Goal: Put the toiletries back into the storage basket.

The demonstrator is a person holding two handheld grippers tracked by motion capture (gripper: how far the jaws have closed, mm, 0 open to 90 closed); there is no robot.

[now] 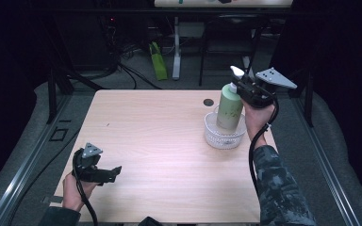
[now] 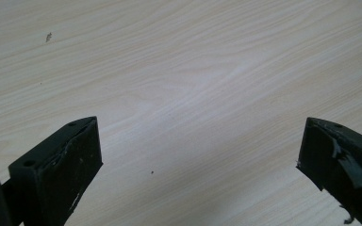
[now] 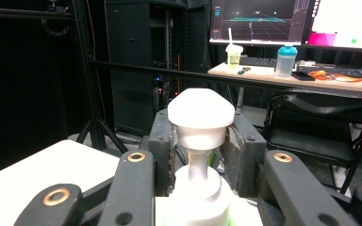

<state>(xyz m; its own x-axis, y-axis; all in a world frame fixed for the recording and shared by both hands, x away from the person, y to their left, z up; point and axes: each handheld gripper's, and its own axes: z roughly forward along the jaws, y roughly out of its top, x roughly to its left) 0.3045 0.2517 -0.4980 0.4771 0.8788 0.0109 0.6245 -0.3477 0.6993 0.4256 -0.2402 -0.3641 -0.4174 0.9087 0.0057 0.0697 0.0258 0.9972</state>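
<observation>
A pale green pump bottle [image 1: 229,107] with a white pump head [image 3: 201,113] stands upright, its base down inside a white mesh basket [image 1: 224,140] at the table's right side. My right gripper [image 1: 242,84] is shut on the bottle's neck just under the pump, and its black jaws press the white stem from both sides [image 3: 201,149]. Whether the bottle's base rests on the basket floor is hidden. My left gripper [image 1: 115,172] is held low near the front left edge. It is open, with bare wood between its jaws [image 2: 200,141].
The light wood table [image 1: 160,141] has a round cable hole [image 1: 208,102] just behind the basket. Beyond the far edge are a green object [image 1: 158,61] on the floor, table legs and cables. A black chair [image 3: 320,122] and a desk with monitors stand farther back.
</observation>
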